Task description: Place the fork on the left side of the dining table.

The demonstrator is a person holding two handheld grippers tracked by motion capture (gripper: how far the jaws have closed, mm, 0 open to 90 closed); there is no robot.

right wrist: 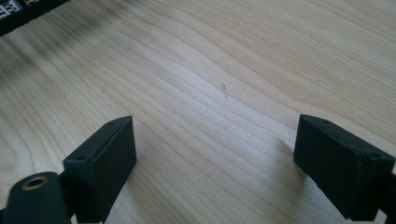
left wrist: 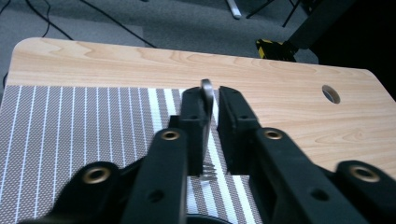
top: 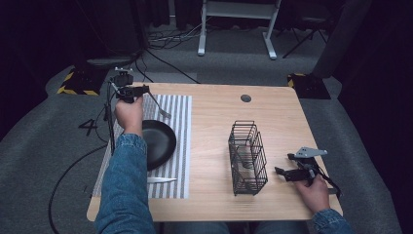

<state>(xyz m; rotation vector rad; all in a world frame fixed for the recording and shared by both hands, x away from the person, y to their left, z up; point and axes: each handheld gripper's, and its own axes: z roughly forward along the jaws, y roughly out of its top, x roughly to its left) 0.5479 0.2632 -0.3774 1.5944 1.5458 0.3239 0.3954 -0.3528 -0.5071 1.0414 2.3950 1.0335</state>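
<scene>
At the frame's bottom, a fork (left wrist: 207,135) is being gripped by its handle in the clenched left tongs (top: 146,90) above the striped placemat (top: 176,141), upper left; it is best kept vertical. The right tongs (top: 285,164) are being held released over the tabletop (top: 214,117).

left hand-held gripper (top: 146,90) raised, jaws nearly closed, right hand-held gripper (top: 284,165) low, jaws wide apart

The high view looks forward and down over the whole pale wooden tabletop (top: 214,112). The left claw's camera faces across the striped woven placemat (left wrist: 70,130); the right claw's hovers close over bare wood.
</scene>
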